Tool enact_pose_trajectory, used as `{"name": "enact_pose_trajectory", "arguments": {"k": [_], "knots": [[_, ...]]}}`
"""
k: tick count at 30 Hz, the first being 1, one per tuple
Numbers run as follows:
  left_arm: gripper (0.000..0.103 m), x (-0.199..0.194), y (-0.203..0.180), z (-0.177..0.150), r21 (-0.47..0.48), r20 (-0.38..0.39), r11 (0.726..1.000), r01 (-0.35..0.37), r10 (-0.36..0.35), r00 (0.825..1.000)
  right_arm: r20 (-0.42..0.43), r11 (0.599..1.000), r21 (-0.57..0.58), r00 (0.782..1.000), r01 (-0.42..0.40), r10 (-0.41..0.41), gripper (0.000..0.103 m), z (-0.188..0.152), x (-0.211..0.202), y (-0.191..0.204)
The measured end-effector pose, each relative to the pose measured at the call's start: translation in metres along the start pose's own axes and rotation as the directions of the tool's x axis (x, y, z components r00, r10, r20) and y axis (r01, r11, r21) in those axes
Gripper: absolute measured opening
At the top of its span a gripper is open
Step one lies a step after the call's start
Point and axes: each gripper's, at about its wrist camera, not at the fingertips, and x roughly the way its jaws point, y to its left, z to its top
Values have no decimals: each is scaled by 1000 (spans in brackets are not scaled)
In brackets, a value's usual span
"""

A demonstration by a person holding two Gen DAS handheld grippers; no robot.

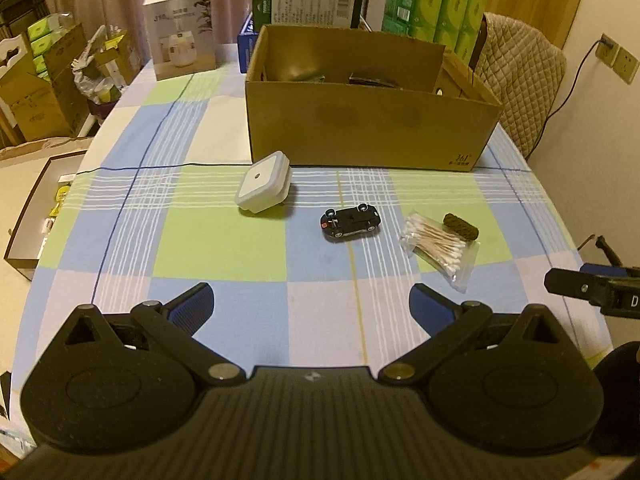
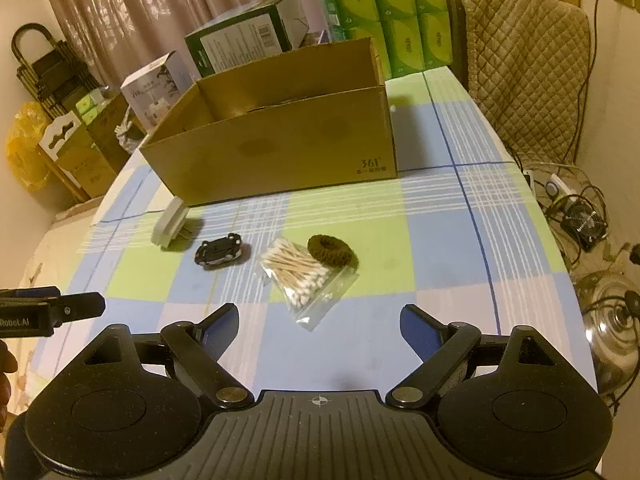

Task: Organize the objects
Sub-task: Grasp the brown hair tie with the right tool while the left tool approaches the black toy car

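The open brown cardboard box (image 1: 368, 132) carries a dark "361°" mark with small unreadable characters under it at its near right corner; it stands on the table covered in a blue, green and white checked cloth (image 1: 224, 248). In the right wrist view, the side of the other tool at 9 o'clock reads "Robot.AI".

In the left wrist view, four loose things lie on the cloth in front of the box. The white square night-light plug with rounded corners (image 1: 264, 187) sits near 12 o'clock, tilted, its face turned up toward 10 o'clock, just beside the box's near left corner. The small black toy car (image 1: 350, 223) lies at about 1 o'clock, its long axis running roughly 9 to 3 o'clock; which end is the nose is unclear. The clear plastic bag of wooden cotton swabs (image 1: 438, 246) lies further toward 2 o'clock, the sticks running from 10 to 4 o'clock. The dark brown knitted hair tie (image 1: 461, 227) touches the bag's far edge; in the right wrist view it shows as a ring (image 2: 330, 251).

The left gripper (image 1: 311, 304) hovers low over the cloth with its blue-padded fingers spread wide, nothing between them. The right gripper (image 2: 319, 326) is likewise spread wide and empty, the swab bag just beyond it at 12 o'clock.
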Motion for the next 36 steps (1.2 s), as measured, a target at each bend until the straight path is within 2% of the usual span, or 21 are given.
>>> {"name": "enact_pose_trajectory", "arguments": {"k": [7,14,24,28,31,36], "knots": [[102,32,1,11,-44,-17,999,9,-10,1000,-26,998,-57,1000,-13,12,84,19,35,-3],[102,62,-1,17,-65,-21,998,-1,0,1000,-58,992,-125,998,-32,25,66,39,80,-8],[102,99,-5,24,-82,-37,997,11,-14,999,-107,993,-102,993,-52,41,51,48,135,-25],[102,109,-7,24,-77,-41,997,12,-15,999,-136,995,-75,989,-62,52,40,49,148,-28],[102,115,-8,24,-79,-46,997,21,-25,999,-141,997,-44,988,-68,61,38,50,149,-32],[102,122,-9,25,-85,-48,996,30,-34,998,-133,997,-51,990,-59,51,16,50,146,-32]]}}
